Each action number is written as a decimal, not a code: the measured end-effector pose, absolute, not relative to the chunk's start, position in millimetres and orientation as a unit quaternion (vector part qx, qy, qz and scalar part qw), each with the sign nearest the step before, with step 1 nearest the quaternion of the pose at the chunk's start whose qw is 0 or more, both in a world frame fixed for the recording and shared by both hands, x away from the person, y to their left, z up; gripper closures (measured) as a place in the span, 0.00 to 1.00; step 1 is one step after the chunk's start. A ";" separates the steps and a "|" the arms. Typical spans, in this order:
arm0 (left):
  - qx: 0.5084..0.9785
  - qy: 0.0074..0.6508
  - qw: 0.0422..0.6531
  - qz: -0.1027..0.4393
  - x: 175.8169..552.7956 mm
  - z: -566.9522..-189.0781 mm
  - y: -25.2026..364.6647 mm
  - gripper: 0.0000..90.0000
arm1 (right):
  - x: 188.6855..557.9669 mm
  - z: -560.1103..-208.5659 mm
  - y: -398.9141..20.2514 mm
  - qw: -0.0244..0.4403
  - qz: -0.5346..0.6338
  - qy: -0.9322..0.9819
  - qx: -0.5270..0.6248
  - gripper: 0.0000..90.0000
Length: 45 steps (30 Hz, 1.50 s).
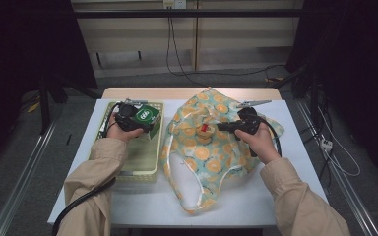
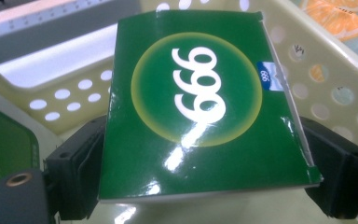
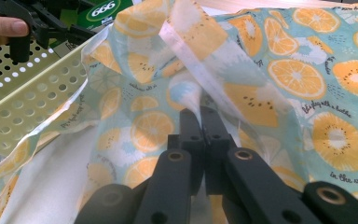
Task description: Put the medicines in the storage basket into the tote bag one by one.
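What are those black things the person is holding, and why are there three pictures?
Those are grabbing tools, one in each hand. One picture looks down from above the white table. The other two come from small cameras riding on each tool. The left tool holds a green box with 666 on it, over a pale yellow basket with holes. The right tool is pinched shut on a cloth bag printed with orange slices, lifting a fold of it. The bag lies beside the basket.
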<state>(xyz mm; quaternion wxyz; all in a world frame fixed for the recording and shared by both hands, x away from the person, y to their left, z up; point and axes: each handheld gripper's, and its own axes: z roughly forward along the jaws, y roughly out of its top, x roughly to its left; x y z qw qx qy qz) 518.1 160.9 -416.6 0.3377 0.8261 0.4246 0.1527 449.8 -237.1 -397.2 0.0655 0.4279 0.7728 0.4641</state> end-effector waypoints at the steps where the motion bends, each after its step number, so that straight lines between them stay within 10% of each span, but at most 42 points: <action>1: 0.826 0.426 0.337 0.152 517.3 -416.4 161.2 0.16 | 449.7 -397.2 -236.9 0.066 0.464 0.773 0.428 1.00; 27: 0.818 0.408 0.386 0.122 476.1 -333.7 175.6 0.18 | 447.0 -395.7 -238.4 0.072 0.463 0.771 0.432 1.00; 45: 0.852 0.274 0.441 0.074 418.1 -301.3 97.5 0.18 | 447.3 -395.2 -239.0 0.073 0.463 0.769 0.435 1.00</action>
